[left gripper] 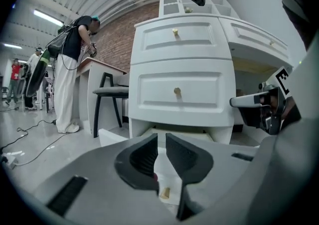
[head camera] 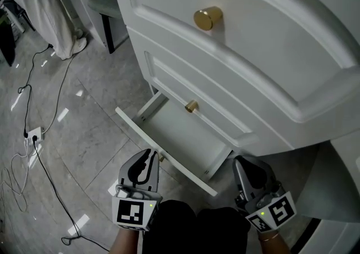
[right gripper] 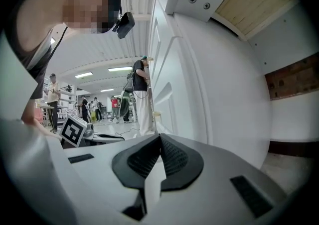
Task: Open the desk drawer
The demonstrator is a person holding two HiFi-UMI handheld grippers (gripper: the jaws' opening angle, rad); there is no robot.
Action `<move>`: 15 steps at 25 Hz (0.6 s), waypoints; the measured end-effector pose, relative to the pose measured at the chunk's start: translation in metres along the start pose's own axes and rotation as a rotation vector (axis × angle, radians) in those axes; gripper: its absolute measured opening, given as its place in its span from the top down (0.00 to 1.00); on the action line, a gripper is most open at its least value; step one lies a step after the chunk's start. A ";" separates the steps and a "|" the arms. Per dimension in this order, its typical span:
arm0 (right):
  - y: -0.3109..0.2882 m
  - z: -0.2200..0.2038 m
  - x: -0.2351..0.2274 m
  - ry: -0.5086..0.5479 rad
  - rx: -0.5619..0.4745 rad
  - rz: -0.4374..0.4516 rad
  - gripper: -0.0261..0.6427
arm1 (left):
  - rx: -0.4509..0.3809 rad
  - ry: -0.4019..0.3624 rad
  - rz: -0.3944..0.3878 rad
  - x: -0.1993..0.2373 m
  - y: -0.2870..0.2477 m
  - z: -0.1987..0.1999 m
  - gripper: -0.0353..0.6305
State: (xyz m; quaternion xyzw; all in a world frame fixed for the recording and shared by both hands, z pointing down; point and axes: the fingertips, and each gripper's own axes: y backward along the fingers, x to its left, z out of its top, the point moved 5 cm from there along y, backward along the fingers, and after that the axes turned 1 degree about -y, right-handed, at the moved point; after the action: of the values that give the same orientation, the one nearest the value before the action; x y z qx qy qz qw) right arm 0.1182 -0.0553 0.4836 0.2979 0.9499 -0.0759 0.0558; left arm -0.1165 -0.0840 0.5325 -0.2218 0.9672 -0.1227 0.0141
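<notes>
The white desk (head camera: 270, 50) has three stacked drawers with gold knobs. Its bottom drawer (head camera: 169, 160) is pulled out over the floor, with the inside showing bare. The middle drawer knob (head camera: 192, 106) and the top drawer knob (head camera: 207, 18) sit on shut fronts. My left gripper (head camera: 147, 160) hovers just above the pulled-out front panel, jaws a narrow gap apart with nothing between them. In the left gripper view the gripper (left gripper: 161, 138) looks at the desk, and the bottom drawer's small gold knob (left gripper: 164, 192) shows below the jaws. My right gripper (head camera: 247, 171) is shut and empty beside the desk's right side (right gripper: 219, 84).
A power strip (head camera: 32, 135) and black cables lie on the grey tiled floor at the left. A black chair (left gripper: 107, 94) stands left of the desk under another table. A white cloth (head camera: 56, 17) hangs at the far left. People stand in the background.
</notes>
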 end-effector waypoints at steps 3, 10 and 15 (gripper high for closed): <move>0.001 0.007 0.000 -0.007 -0.027 0.010 0.95 | -0.015 0.008 0.004 0.000 -0.001 0.010 0.86; 0.001 0.026 0.008 0.011 -0.066 0.015 0.95 | -0.069 0.012 -0.008 -0.004 0.001 0.037 0.89; 0.001 0.038 0.013 0.039 -0.072 0.022 0.95 | -0.108 0.011 -0.018 -0.005 0.003 0.053 0.91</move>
State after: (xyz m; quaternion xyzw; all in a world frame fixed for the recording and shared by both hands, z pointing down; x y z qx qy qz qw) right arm 0.1102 -0.0535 0.4440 0.3074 0.9497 -0.0352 0.0488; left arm -0.1085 -0.0917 0.4806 -0.2302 0.9705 -0.0717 -0.0040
